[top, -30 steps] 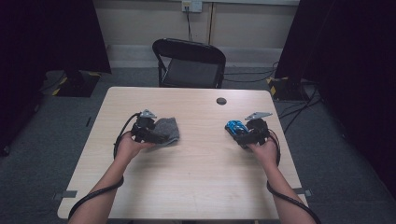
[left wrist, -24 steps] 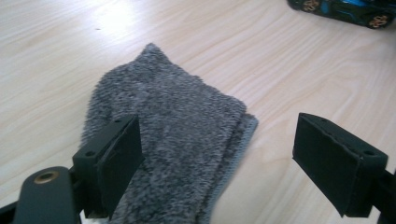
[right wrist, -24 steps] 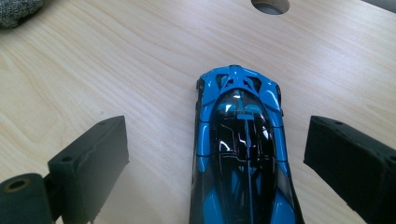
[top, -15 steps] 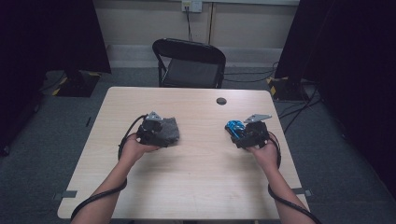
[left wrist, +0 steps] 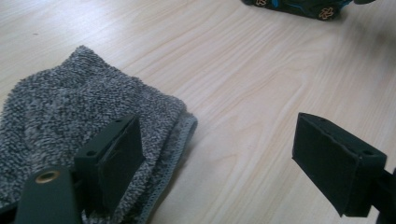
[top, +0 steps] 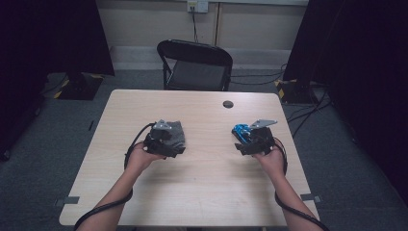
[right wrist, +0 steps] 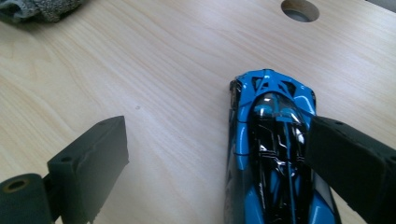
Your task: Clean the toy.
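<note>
A folded grey towel [top: 177, 131] lies left of the table's middle. My left gripper [top: 168, 142] is at its near edge. In the left gripper view the towel [left wrist: 56, 116] lies under the left jaw and bare wood under the right one, with the gripper [left wrist: 219, 140] open and holding nothing. A blue and black toy car [top: 239, 131] stands on the right side of the table. My right gripper [top: 244, 139] is open around it. In the right gripper view the car [right wrist: 266, 140] sits close against the right jaw, while the left jaw stands well apart from it.
The light wooden table [top: 202, 192] has a round cable hole [top: 228, 104] near its far edge. A black folding chair [top: 195, 65] stands behind the table. Cables trail from both grippers off the near edge. Dark curtains hang at either side.
My left gripper has slid a little to the right, onto the towel's edge. The right gripper and the car have stayed where they were.
</note>
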### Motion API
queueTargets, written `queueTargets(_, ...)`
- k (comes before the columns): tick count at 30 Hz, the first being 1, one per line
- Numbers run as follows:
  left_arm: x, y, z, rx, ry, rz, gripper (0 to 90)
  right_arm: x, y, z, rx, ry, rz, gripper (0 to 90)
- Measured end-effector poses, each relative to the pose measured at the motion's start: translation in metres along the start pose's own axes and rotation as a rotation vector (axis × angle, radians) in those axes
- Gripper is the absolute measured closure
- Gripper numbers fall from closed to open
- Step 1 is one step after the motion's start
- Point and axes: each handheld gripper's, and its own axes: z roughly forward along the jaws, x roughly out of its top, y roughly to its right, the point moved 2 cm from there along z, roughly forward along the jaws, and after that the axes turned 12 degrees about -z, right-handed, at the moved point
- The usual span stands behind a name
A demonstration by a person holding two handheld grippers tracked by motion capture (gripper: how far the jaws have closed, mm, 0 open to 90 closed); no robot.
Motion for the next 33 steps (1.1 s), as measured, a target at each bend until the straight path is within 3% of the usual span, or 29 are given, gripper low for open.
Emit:
queueTargets(13,-0.010,0.013,0.000,-0.031,0.000,-0.003,15.9,0.009,-0.017,0.003,0.038,0.019,-0.035,5.0)
queueTargets(33,-0.025,0.034,0.010,-0.087,-0.028,0.035,16.5,0.010,-0.049,0.008,0.121,0.032,-0.082,4.8)
